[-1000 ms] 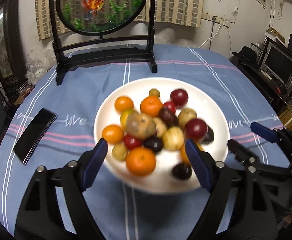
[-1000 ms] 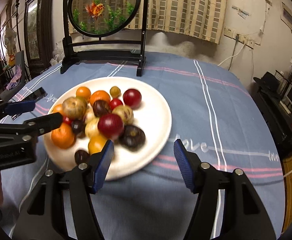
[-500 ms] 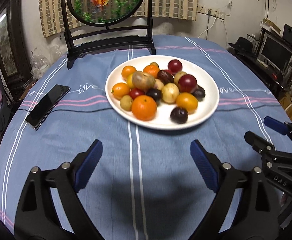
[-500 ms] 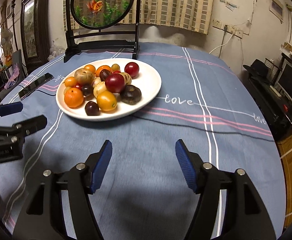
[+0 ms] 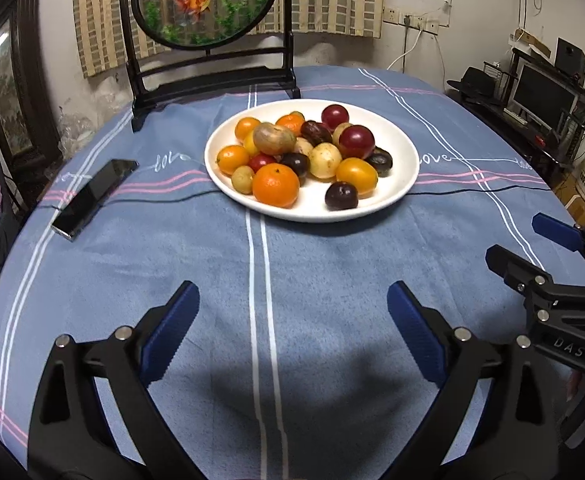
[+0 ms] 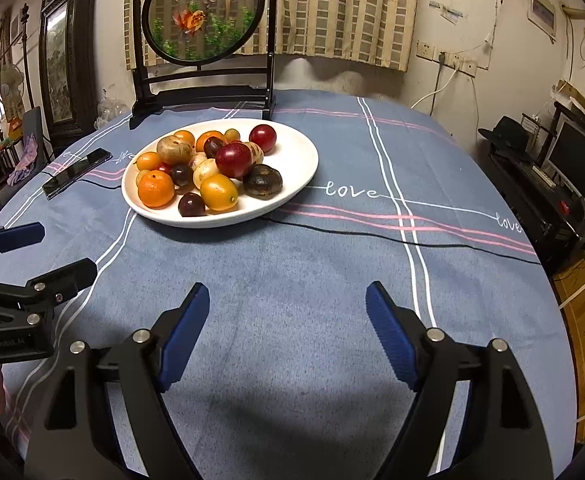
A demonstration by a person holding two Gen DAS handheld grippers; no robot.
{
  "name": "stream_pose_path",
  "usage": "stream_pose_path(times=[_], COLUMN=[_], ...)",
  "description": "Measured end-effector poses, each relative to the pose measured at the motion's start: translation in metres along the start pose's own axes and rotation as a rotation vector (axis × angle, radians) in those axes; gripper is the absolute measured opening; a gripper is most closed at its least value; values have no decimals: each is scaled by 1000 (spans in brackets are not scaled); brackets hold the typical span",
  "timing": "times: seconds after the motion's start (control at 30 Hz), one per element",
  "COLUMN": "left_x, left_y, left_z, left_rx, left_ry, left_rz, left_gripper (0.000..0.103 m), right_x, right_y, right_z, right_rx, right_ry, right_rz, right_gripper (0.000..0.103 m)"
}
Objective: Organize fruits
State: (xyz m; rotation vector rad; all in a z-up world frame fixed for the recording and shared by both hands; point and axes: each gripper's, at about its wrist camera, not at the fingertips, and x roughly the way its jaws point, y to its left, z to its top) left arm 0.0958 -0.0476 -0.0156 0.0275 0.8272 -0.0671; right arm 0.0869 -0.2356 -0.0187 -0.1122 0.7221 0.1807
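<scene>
A white plate [image 5: 404, 152] [image 6: 296, 148] holds a pile of several fruits: oranges such as one at the front [image 5: 275, 185] [image 6: 156, 189], red plums [image 5: 356, 141] [image 6: 233, 159], dark plums [image 5: 341, 196] [image 6: 191, 204] and pale brown fruits [image 5: 274, 138]. My left gripper [image 5: 292, 320] is open and empty, low over the blue tablecloth, well short of the plate. My right gripper [image 6: 288, 320] is also open and empty, back from the plate on its right side. Each gripper shows at the edge of the other's view.
A black phone [image 5: 94, 198] [image 6: 77, 172] lies left of the plate, with a thin black cable [image 6: 392, 238] running across the cloth. A round fish screen on a dark stand [image 5: 208, 4] [image 6: 204, 12] stands behind the plate. Shelves with a monitor [image 5: 544, 92] are to the right.
Both grippers have pulled back from right over the plate toward the near side of the table, still open and empty. The plate and fruits have stayed put.
</scene>
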Motion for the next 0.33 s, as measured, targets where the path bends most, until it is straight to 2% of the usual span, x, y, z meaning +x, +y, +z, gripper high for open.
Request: stream_pose_path(times=[0.17, 0.33], left_x=[-6, -1], left_y=[0, 4], left_z=[-5, -7], left_rx=[0, -33], left_ry=[-32, -13], left_rz=[29, 25], left_gripper=[100, 100], right_x=[1, 3], right_y=[-4, -5], right_z=[-7, -14], right_rx=[19, 30], right_ry=[13, 28], right_rz=[2, -2], right_gripper=[81, 81])
